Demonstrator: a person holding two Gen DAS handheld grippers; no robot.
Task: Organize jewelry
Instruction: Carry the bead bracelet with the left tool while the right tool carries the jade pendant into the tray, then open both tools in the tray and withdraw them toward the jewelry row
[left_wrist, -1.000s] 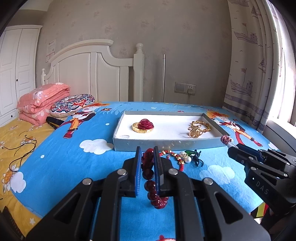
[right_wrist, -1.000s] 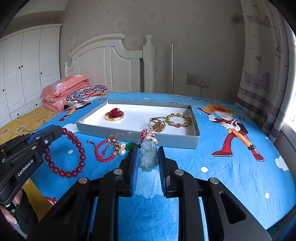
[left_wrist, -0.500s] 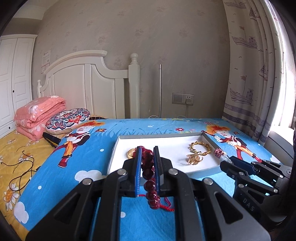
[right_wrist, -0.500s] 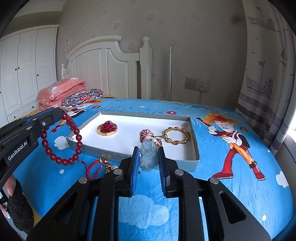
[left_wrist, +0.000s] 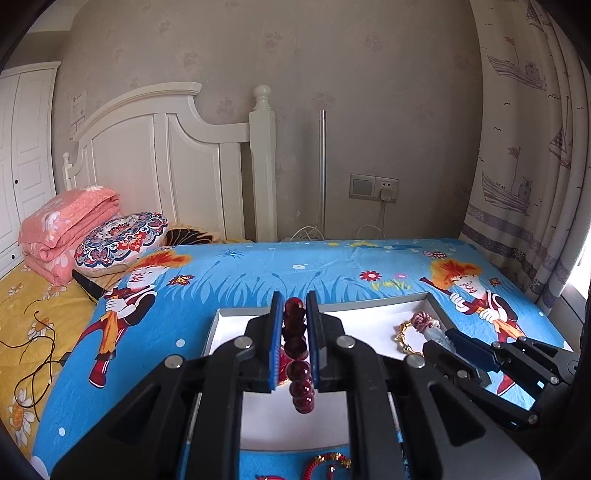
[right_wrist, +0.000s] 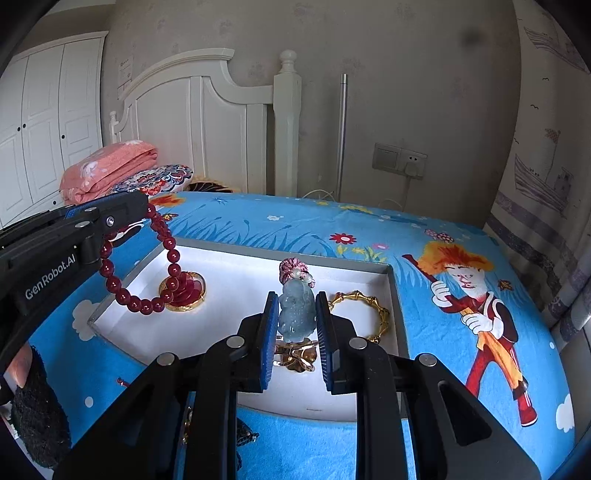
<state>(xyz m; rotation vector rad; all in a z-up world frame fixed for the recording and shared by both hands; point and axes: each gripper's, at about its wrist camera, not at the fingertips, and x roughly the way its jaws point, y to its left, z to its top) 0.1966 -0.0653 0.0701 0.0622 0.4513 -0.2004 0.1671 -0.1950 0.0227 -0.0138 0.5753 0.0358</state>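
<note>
My left gripper (left_wrist: 293, 306) is shut on a dark red bead bracelet (left_wrist: 301, 373), which dangles over the left part of the white-lined grey tray (left_wrist: 365, 325). In the right wrist view the left gripper (right_wrist: 138, 212) comes in from the left, and the bracelet (right_wrist: 142, 304) loops down beside a gold ring with a red flower (right_wrist: 183, 295). My right gripper (right_wrist: 296, 299) is shut on a pale jade pendant (right_wrist: 297, 317) with a pink knot, above the tray (right_wrist: 397, 314). A gold bangle (right_wrist: 373, 306) and a gold piece (right_wrist: 295, 356) lie under it. The right gripper (left_wrist: 437, 339) shows at the right.
The tray lies on a blue cartoon bedsheet (right_wrist: 443, 229). A red cord bracelet (left_wrist: 328, 461) lies on the sheet in front of the tray. A white headboard (left_wrist: 166, 166), a pink blanket (left_wrist: 66, 229) and a patterned pillow (left_wrist: 122, 236) are at the back left. A curtain (left_wrist: 524, 147) hangs right.
Both grippers have moved forward and a little up, from in front of the tray to above it, carrying the bracelet and the pendant. The loose jewellery pile has dropped below both views.
</note>
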